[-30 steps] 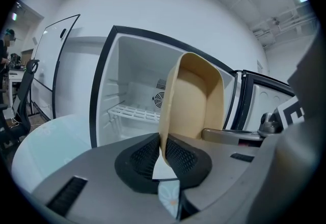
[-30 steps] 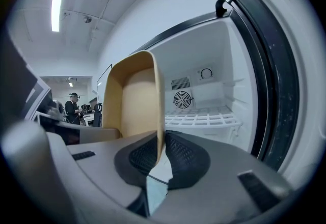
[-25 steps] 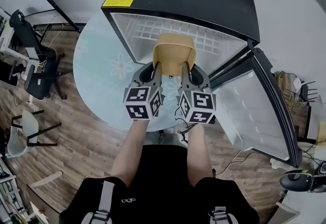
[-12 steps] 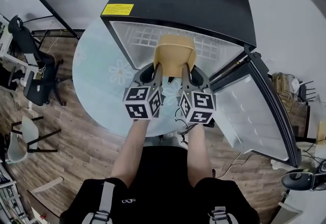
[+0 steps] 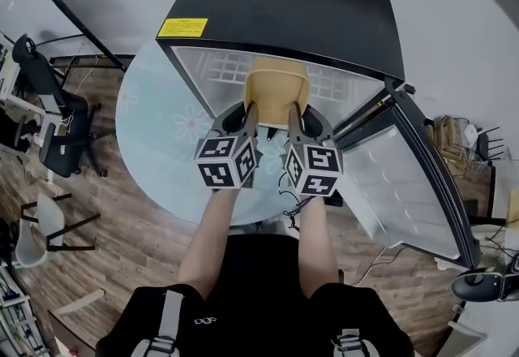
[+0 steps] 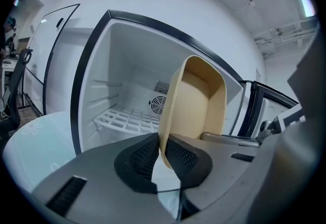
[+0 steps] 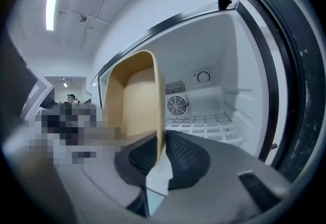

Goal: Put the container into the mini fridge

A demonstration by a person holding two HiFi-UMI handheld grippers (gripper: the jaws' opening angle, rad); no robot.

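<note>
Surroundings: a black mini fridge (image 5: 284, 6) stands on a round glass tabletop (image 5: 154, 128), its door (image 5: 413, 185) swung wide to the right of the fridge opening. A yellow label (image 5: 183, 27) sits at the fridge's top left corner. Inside the fridge, a white wire shelf (image 6: 127, 116) spans the lower compartment, with a round fan grille (image 6: 159, 103) on the rear wall above it. An office chair (image 5: 49, 128) stands on the wood floor well to the left of the fridge. The beige container (image 5: 277, 88) is held off the tabletop at the mouth of the fridge, open side up, in front of the wire shelf. Compared with the head view a second earlier, the container's far rim lies closer under the fridge's upper front edge, and the hold on it looks the same. The left tongs (image 6: 162, 147) are nearly closed, their pads pinching the container's left wall. The right tongs (image 7: 162, 151) are likewise clamped on the container's right wall, one pad inside and one outside.
</note>
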